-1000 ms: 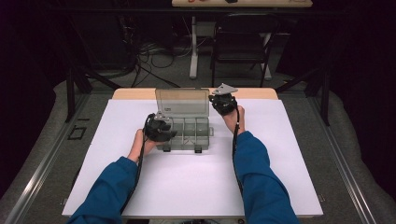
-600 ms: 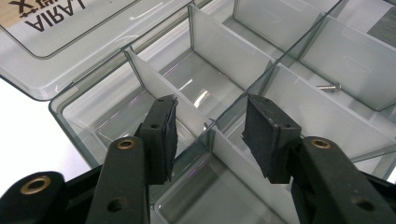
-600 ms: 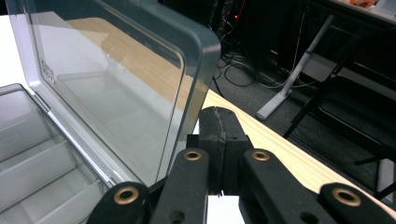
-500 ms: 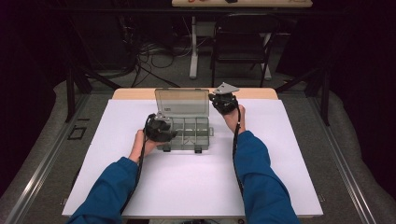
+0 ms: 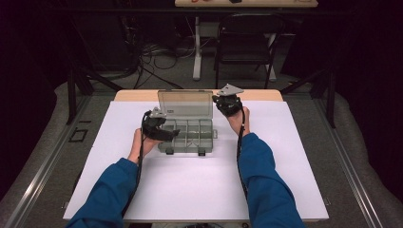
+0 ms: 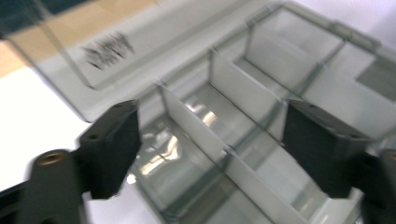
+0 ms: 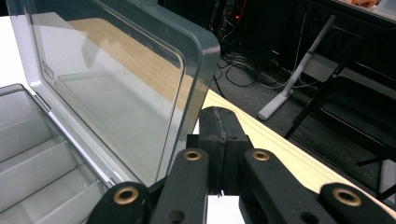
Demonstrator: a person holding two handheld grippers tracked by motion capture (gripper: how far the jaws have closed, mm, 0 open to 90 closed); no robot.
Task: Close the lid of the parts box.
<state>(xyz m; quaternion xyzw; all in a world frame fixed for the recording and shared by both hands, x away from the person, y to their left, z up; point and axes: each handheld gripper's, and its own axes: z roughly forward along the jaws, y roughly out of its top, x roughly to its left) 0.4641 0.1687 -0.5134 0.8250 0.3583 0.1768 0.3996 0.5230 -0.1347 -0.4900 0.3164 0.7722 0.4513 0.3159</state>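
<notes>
My left gripper [image 6: 212, 154] has just been opening; its jaws stand wide over the clear compartment box [image 5: 187, 135], a white divider [image 6: 196, 126] between them, seemingly untouched, though the picture is blurred. My right gripper [image 7: 219, 140] is closed on nothing, just beside the raised lid [image 7: 116, 84]. Both forearms reach forward in blue sleeves [image 5: 263, 185], hands flanking the box. It sits on white paper [image 5: 190, 190] over a wooden table [image 5: 133, 95]; beyond, a dark room with a chair [image 5: 247, 47] and cables [image 5: 147, 57].
</notes>
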